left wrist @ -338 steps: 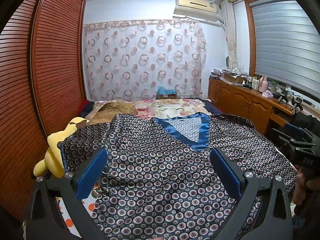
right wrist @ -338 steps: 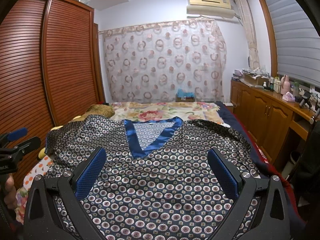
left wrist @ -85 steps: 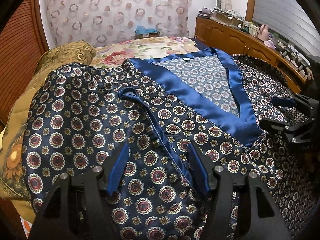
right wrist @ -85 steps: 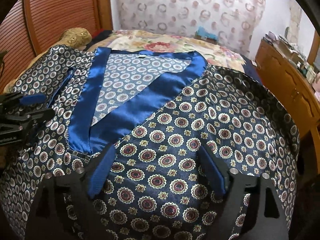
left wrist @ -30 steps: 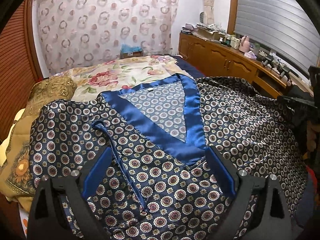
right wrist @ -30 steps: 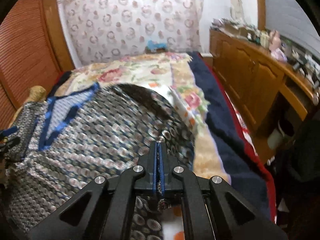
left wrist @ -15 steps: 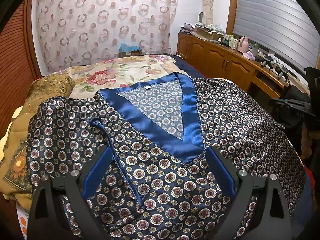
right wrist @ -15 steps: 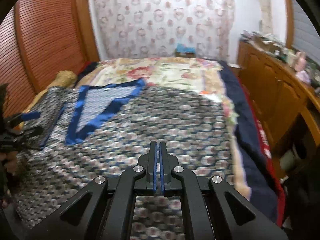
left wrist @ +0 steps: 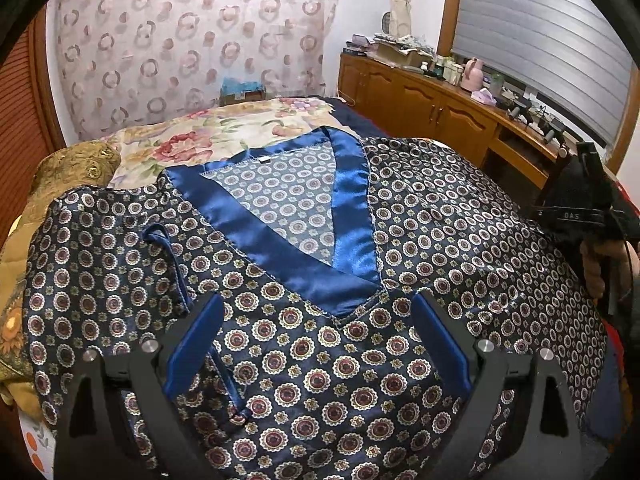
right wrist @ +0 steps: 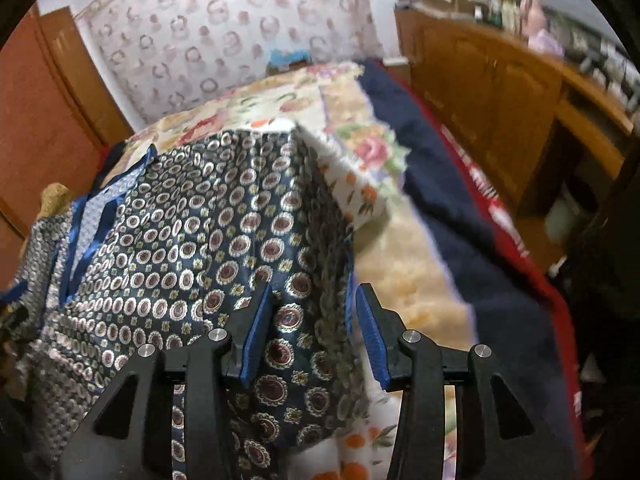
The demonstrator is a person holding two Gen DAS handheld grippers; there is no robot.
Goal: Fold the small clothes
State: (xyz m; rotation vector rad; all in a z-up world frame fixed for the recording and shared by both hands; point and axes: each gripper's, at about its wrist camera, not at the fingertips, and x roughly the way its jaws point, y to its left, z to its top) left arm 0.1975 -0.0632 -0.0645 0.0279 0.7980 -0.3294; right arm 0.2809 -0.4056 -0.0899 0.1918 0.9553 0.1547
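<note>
In the left wrist view the patterned navy top (left wrist: 440, 240) lay spread flat on the bed (left wrist: 224, 136), its blue satin V-neck (left wrist: 344, 240) pointing toward the camera. The left gripper (left wrist: 316, 344) hovered just nearer than the tip of the V-neck, jaws wide apart with nothing between them, the fabric showing under the gap. A thin blue strap (left wrist: 172, 264) ran down the cloth to the left of the V-neck. A gold cushion (left wrist: 68, 168) sat left of the V-neck at the garment's far edge, the floral bedspread stretched beyond it, and a ring-patterned curtain (left wrist: 192, 40) hung behind that. The right gripper (left wrist: 576, 216) showed at the garment's right edge, far right of the V-neck, in a hand (left wrist: 596, 264); its jaws could not be made out from here. A wooden cabinet (left wrist: 424, 108) stood beyond it.

In the right wrist view the right gripper (right wrist: 312, 328) had its jaws narrowly parted, and the garment's right edge (right wrist: 312, 312) lay in the gap without the pads closing on it. The V-neck (right wrist: 96, 216) sat far left of this gripper. Right of the garment lay floral bedding and a dark blue blanket (right wrist: 460, 208); the picture was blurred
</note>
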